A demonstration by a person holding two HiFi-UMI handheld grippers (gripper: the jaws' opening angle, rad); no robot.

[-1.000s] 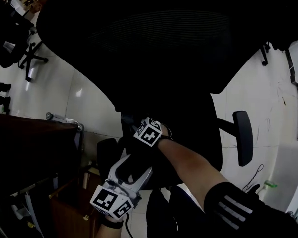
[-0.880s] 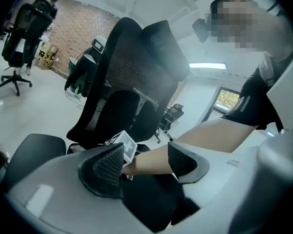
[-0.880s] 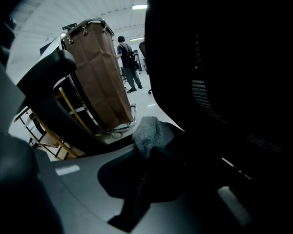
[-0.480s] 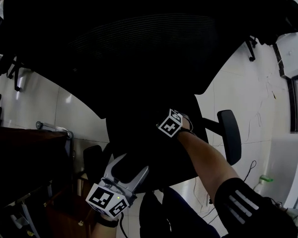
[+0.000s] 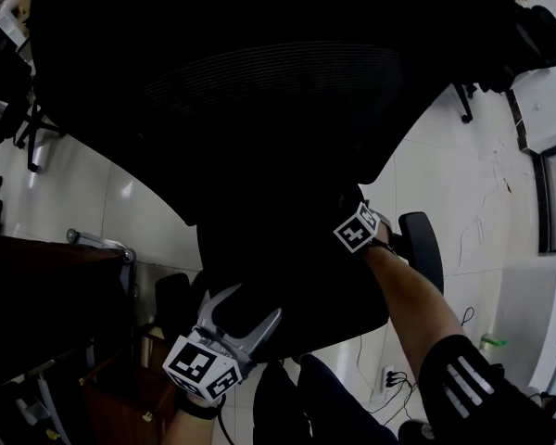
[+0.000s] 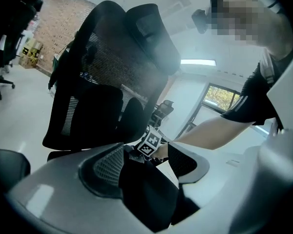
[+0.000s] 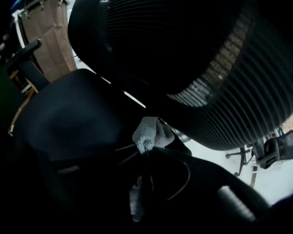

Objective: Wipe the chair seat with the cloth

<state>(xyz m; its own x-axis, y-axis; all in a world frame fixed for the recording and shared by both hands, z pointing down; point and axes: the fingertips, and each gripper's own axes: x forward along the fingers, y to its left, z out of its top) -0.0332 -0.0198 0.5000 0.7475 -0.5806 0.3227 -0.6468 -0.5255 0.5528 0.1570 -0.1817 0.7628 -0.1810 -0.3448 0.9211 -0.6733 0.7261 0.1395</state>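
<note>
The left gripper (image 5: 244,309) clamps, jaws wide, on the front edge of the chair seat (image 5: 296,286). Farther on, the right gripper (image 7: 147,149), closed on the grey cloth (image 7: 151,132), has slid rightward across the seat toward the armrest (image 5: 424,248).

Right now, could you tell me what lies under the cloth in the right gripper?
The black chair seat lies under the grey cloth, clamped in the right gripper. Their contact patch is covered.

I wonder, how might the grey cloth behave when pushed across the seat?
Likely floppy: the cloth sticks out as a crumpled tuft from the shut right gripper. Probably light and unlikely to slide freely, given its fuzzy pile.
</note>
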